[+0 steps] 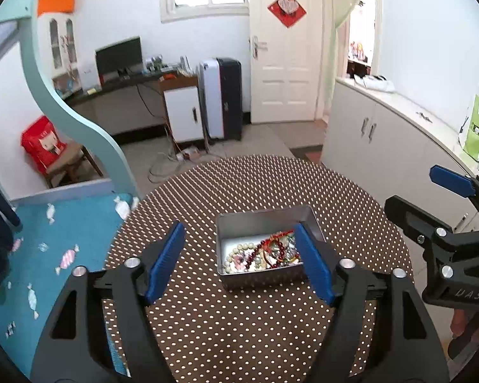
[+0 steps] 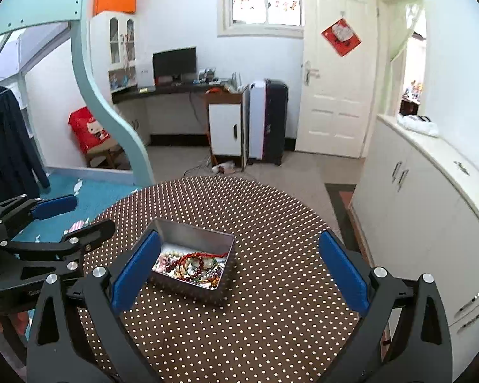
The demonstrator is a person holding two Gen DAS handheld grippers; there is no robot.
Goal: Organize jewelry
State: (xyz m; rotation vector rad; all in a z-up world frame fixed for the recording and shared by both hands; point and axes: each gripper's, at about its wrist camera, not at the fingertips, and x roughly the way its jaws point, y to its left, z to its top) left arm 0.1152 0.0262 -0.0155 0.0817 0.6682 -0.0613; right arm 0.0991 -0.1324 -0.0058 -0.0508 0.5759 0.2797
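A round table (image 1: 271,185) under a brown polka-dot cloth bears a metal tin (image 1: 265,220) heaped with bead jewelry (image 1: 265,253). I see my left gripper (image 1: 239,261) spread wide, empty. The right wrist view alone shows a hanging dark coat (image 2: 6,146); there my right gripper (image 2: 239,271) gapes empty, one pad (image 2: 134,271) overlapping the tin.

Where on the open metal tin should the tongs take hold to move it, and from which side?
Grip the tin across a thin upright side wall, one pad inside and one outside, coming down from above. Its open top leaves the rim exposed; the bead bracelets fill the near end, so probably choose the emptier far wall.
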